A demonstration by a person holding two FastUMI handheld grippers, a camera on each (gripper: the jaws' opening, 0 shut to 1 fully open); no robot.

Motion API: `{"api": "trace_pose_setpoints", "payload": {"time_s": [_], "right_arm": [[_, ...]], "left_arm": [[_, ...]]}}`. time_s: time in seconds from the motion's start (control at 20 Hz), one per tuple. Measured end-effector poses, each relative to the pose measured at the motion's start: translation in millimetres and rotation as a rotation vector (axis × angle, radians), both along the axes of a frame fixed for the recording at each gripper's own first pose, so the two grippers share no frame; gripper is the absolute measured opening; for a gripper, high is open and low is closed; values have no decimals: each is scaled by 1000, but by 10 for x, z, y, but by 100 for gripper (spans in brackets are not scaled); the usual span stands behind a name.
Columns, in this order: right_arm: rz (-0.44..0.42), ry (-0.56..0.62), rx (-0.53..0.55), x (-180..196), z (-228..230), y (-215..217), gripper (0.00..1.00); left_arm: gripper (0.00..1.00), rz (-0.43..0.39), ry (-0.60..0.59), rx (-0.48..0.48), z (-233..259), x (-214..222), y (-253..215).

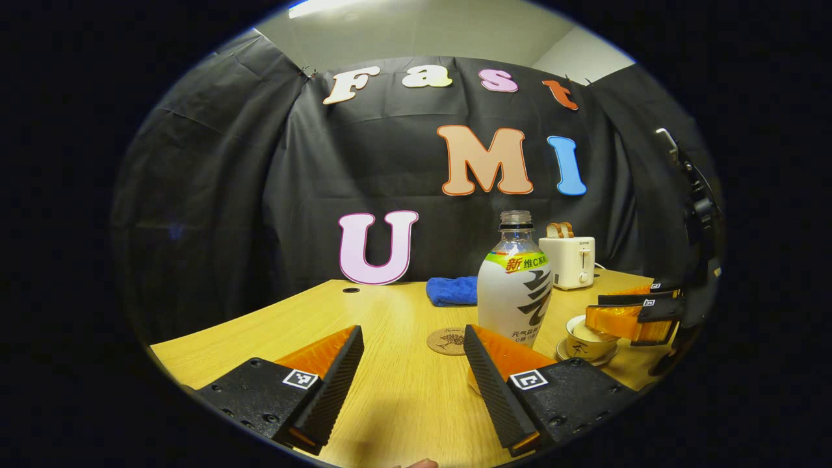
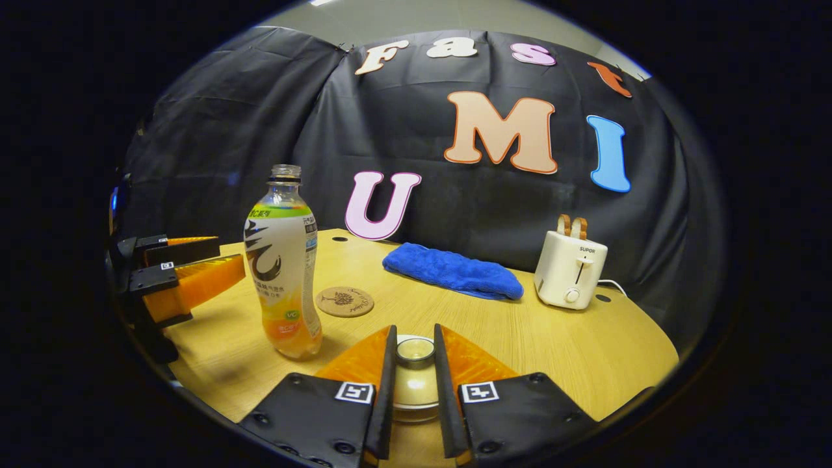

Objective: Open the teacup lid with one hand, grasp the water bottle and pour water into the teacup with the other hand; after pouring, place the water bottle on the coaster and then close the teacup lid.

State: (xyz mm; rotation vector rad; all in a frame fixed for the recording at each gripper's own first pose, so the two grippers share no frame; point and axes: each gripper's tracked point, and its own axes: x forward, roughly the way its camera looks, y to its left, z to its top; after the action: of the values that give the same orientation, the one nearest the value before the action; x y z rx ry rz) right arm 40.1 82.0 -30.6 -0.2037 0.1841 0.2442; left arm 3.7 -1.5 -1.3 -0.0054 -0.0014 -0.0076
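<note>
Right gripper view: the teacup lid (image 2: 415,350), a pale dome with a round knob, sits on the teacup (image 2: 412,396), and the right gripper (image 2: 415,354) has its ribbed black fingers narrowed onto that knob. The left gripper view adds the cup's cream wall and saucer (image 1: 585,356). The uncapped water bottle (image 2: 284,273) stands upright on the wooden table (image 2: 559,338), beside the round cork coaster (image 2: 344,301). The left gripper (image 1: 411,354) gapes wide, holding nothing.

Matt wood-grain table (image 2: 552,344), fluffy cloth (image 2: 455,270)
</note>
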Motion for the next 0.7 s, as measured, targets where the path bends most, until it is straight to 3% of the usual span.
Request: {"api": "trace_pose_setpoints", "payload": {"time_s": [0.1,0.15,0.25,0.7], "right_arm": [[5,0,-7,-11,0,16,29],[6,0,2,-4,2,12,32],[7,-3,26,-10,6,-1,23],[16,-36,88,-47,147,14,24]], "left_arm": [[91,0,0,0,0,15,-8],[91,0,0,0,-1,11,-3],[91,0,0,0,-4,7,-1],[91,-3,1,-1,-1,-2,-12]]}}
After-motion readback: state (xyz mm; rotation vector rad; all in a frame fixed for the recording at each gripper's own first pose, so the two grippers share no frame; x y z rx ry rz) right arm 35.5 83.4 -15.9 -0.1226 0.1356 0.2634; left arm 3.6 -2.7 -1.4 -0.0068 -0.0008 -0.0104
